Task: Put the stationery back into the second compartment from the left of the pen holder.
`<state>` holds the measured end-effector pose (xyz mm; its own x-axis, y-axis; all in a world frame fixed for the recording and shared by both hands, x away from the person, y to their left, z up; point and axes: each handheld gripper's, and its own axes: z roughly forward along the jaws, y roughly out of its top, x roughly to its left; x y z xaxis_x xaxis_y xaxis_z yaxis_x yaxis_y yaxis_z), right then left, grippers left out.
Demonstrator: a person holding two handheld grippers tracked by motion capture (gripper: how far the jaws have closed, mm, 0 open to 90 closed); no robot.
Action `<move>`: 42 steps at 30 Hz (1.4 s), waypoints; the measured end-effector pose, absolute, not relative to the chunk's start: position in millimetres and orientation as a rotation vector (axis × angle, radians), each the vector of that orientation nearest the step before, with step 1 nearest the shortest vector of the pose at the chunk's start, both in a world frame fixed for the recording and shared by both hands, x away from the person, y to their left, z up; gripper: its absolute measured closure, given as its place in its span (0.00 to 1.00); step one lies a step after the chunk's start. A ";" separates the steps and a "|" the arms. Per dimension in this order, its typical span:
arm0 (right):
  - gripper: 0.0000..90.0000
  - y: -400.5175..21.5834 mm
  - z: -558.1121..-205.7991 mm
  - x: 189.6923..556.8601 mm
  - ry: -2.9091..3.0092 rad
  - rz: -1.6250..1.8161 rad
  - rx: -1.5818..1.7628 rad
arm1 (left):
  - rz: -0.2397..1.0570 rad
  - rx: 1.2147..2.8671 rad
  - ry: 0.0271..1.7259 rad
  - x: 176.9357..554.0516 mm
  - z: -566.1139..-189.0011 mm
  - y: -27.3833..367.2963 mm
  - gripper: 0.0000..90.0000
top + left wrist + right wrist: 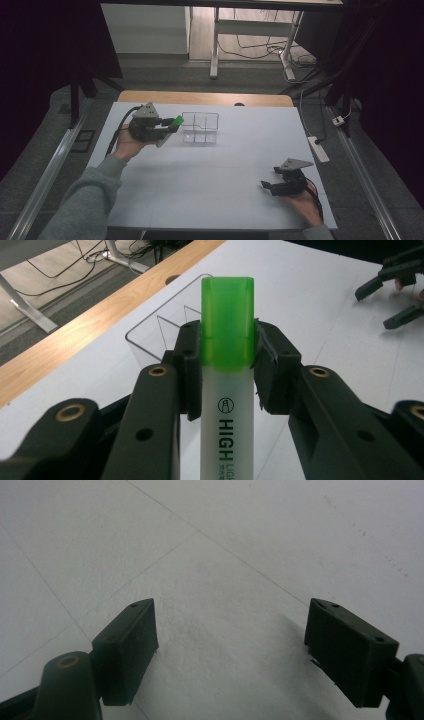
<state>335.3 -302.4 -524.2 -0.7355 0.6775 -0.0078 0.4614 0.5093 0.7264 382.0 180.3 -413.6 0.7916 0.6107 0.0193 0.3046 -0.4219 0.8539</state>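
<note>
Item: green highlighter (227, 355), pinched at its cap seam by our left gripper (167, 126), carried just beside the clear divided organizer (200, 128) near the counter's far edge. Right gripper (273, 179) idle, jaws spread. Risk, as we judged it: cap catching a divider wall, highlighter tipping out.

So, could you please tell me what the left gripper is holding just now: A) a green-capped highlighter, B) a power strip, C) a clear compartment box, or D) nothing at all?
A: the left gripper has its pads pressed on either side of the green-capped highlighter, while the clear compartment box sits apart on the table.
</note>
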 end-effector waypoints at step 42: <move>0.23 -303.9 -525.6 336.3 2.464 1.044 0.963 | 0.426 1.974 0.694 429.1 -397.4 131.5 0.74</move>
<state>336.3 -303.9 -525.6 -0.7317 0.6815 -0.0112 0.4661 0.5123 0.7213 429.1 131.5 -397.4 0.7768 0.6297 0.0082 0.2927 -0.3726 0.8806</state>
